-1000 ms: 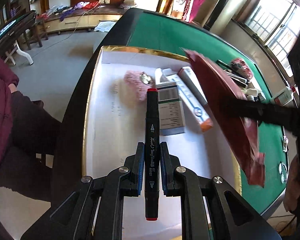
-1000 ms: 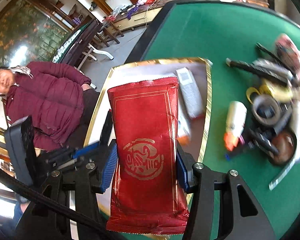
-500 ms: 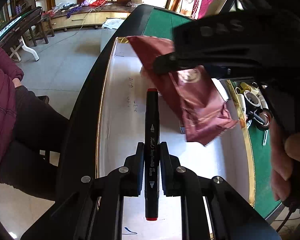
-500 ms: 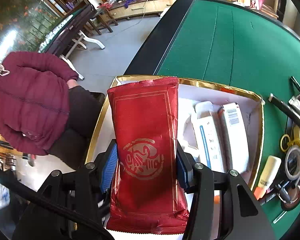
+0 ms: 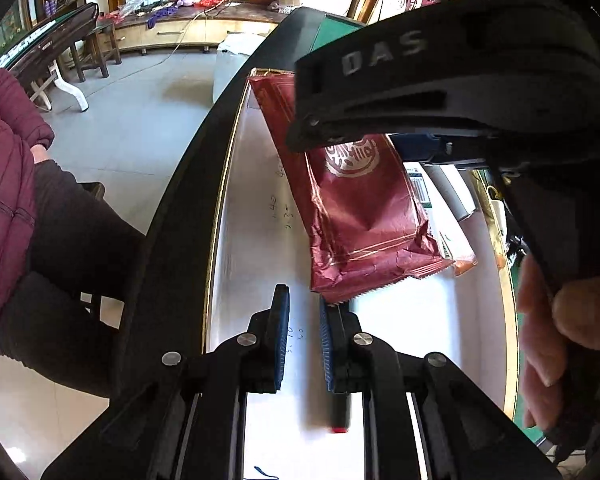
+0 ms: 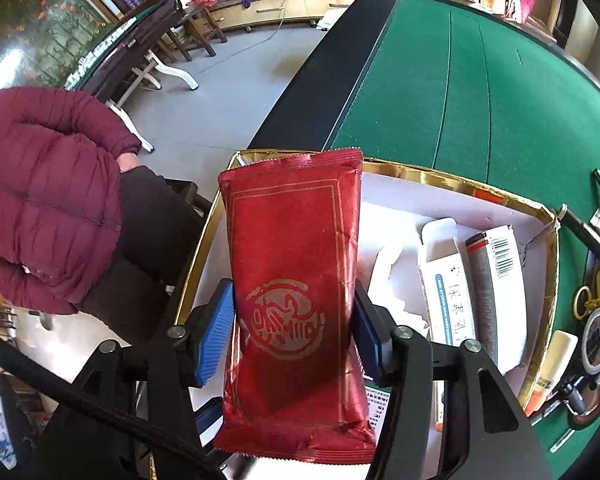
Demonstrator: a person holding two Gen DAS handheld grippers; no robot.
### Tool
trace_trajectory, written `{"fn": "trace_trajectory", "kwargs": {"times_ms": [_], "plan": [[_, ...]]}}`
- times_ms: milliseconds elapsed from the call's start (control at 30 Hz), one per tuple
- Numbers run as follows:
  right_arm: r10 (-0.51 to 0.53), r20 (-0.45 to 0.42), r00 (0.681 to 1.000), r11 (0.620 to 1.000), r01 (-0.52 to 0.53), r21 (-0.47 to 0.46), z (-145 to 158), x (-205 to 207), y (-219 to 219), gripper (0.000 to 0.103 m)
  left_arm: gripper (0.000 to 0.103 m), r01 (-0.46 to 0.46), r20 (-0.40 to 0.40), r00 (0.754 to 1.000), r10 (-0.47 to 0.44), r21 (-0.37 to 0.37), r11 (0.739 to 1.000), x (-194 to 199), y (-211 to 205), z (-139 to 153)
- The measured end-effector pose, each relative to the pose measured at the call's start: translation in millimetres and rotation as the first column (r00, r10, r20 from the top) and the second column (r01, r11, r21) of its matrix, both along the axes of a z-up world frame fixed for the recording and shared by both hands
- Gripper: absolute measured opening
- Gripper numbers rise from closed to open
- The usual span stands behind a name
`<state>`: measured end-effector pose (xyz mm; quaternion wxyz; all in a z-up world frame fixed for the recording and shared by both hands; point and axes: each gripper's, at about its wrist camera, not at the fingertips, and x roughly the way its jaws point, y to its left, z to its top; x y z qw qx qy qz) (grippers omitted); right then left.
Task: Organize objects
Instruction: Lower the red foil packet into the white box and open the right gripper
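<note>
A red foil packet (image 6: 296,280) with a gold emblem stands between the pads of my right gripper (image 6: 292,308). Those jaws are opening, and the pads still touch its pinched sides. In the left wrist view the packet (image 5: 360,216) hangs tilted over the white, gold-rimmed tray (image 5: 252,240), its lower end near the tray floor. My left gripper (image 5: 304,304) is just in front of it, its pads apart with only the tray floor showing between them. The black marker (image 5: 340,408) lies on the tray under the right-hand finger, only its red end in view.
Two long white boxes (image 6: 444,288) lie in the tray's right half. Beyond the gold rim (image 6: 460,182), tape rolls and tools (image 6: 596,332) crowd the green felt. A seated person in a maroon jacket (image 6: 48,208) is close to the table's black edge (image 5: 172,216). A hand (image 5: 560,320) holds the right gripper.
The right gripper carried the red packet over the tray and down towards its left side. The marker left the left gripper's pads and now lies on the tray floor.
</note>
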<state>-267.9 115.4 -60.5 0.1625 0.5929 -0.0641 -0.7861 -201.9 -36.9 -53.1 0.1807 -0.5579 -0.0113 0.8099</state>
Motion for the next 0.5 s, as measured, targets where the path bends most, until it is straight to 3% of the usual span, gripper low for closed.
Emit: {"fn": "trace_trajectory", "kwargs": {"times_ms": [100, 267, 500], "plan": [[-0.003, 0.004, 1.0, 0.999, 0.003, -0.037, 3, 1, 6, 0.058, 0.016, 0.003, 0.017, 1.0, -0.003, 0.006, 1.0, 3, 4, 1], [0.014, -0.02, 1.0, 0.998, -0.015, -0.065, 14, 12, 15, 0.061, 0.032, 0.014, 0.005, 1.0, -0.014, 0.014, 1.0, 15, 6, 10], [-0.054, -0.069, 0.996, 0.981, 0.04, -0.192, 39, 48, 73, 0.062, 0.033, 0.027, -0.018, 0.999, -0.026, 0.017, 0.999, 41, 8, 27]]}}
